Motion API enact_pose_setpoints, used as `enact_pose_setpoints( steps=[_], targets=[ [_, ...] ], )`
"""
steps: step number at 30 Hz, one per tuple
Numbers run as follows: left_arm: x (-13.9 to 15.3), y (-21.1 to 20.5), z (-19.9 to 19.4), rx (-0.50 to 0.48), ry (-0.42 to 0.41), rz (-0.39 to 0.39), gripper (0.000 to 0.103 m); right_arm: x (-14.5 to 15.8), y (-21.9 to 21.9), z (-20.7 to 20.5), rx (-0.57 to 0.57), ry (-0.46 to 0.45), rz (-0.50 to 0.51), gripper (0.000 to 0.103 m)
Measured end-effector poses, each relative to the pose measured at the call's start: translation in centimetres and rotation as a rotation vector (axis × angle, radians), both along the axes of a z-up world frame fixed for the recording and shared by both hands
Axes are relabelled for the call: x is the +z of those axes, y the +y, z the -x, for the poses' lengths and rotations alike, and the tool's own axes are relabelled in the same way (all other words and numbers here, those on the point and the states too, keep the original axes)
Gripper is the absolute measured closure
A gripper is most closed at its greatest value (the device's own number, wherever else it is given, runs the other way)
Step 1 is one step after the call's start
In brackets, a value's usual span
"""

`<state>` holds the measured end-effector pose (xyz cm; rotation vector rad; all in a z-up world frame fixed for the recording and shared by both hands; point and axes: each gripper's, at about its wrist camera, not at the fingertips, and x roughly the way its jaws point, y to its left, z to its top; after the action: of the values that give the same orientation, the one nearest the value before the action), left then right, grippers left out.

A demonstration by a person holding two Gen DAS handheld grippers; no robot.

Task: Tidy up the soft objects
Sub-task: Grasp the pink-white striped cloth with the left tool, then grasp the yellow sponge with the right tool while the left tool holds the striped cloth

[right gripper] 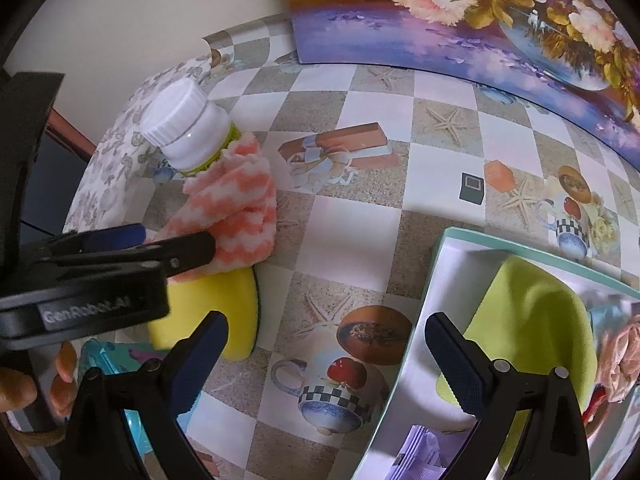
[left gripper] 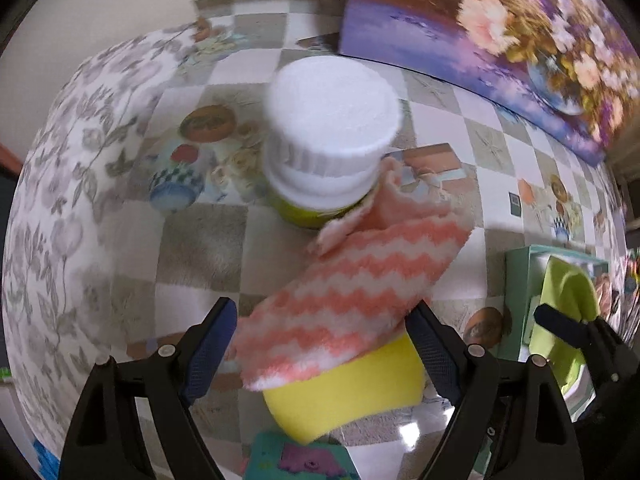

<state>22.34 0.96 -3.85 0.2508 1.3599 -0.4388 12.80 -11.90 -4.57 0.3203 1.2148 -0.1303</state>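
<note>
A pink-and-white zigzag cloth (left gripper: 344, 292) lies crumpled on top of a yellow sponge (left gripper: 348, 392), leaning against a white-capped bottle (left gripper: 332, 120). My left gripper (left gripper: 320, 352) points down over them, open, its jaws on either side of the cloth without pressing it. In the right wrist view the same cloth (right gripper: 236, 204), sponge (right gripper: 224, 312) and left gripper (right gripper: 172, 238) sit at the left. My right gripper (right gripper: 328, 364) hangs open and empty over the table beside a teal-rimmed box (right gripper: 440, 264) holding a lime-green cloth (right gripper: 536, 328).
A flower painting (right gripper: 460, 20) leans along the back of the checkered table. A teal and purple toy-like item (left gripper: 304, 460) lies near the sponge. The box also holds a pinkish bundle (right gripper: 620, 360) and a purple packet (right gripper: 424, 448). A person's hand (right gripper: 24, 392) shows at lower left.
</note>
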Motion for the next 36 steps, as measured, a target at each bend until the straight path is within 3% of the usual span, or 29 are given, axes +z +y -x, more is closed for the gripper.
enact_pose_setpoints(
  steps=[6,8,9,11,13,16,26,36],
  targets=[
    [-0.5,-1.2,-0.5,-0.023,0.025,0.049,0.017,0.2,-0.2,-0.1,0.001,-0.005,0.010,0.002],
    [-0.8,-1.4,-0.7,-0.025,0.035,0.063,0.030,0.2,-0.2,-0.1,0.001,-0.005,0.011,0.002],
    [-1.0,-1.4,-0.7,-0.028,0.047,0.072,0.041,0.2,-0.2,-0.2,0.000,-0.004,0.010,0.002],
    [-1.3,-1.5,-0.8,-0.026,0.065,0.088,0.051,0.0,-0.3,-0.3,0.001,-0.004,0.008,0.003],
    [-1.2,-1.5,-0.7,-0.029,0.064,0.107,0.068,-0.1,-0.2,-0.4,0.005,-0.007,0.002,0.003],
    [-0.5,-1.2,-0.6,-0.029,0.045,0.131,0.085,-0.3,0.2,-0.6,0.019,-0.008,-0.021,0.002],
    [3.8,2.1,0.0,-0.008,-0.045,0.251,0.091,-0.9,1.8,-1.1,0.098,-0.017,-0.041,0.002],
    [8.0,11.0,-0.5,0.165,-0.160,0.389,0.091,-1.3,5.2,-2.2,0.330,-0.036,-0.032,0.003]
  ],
)
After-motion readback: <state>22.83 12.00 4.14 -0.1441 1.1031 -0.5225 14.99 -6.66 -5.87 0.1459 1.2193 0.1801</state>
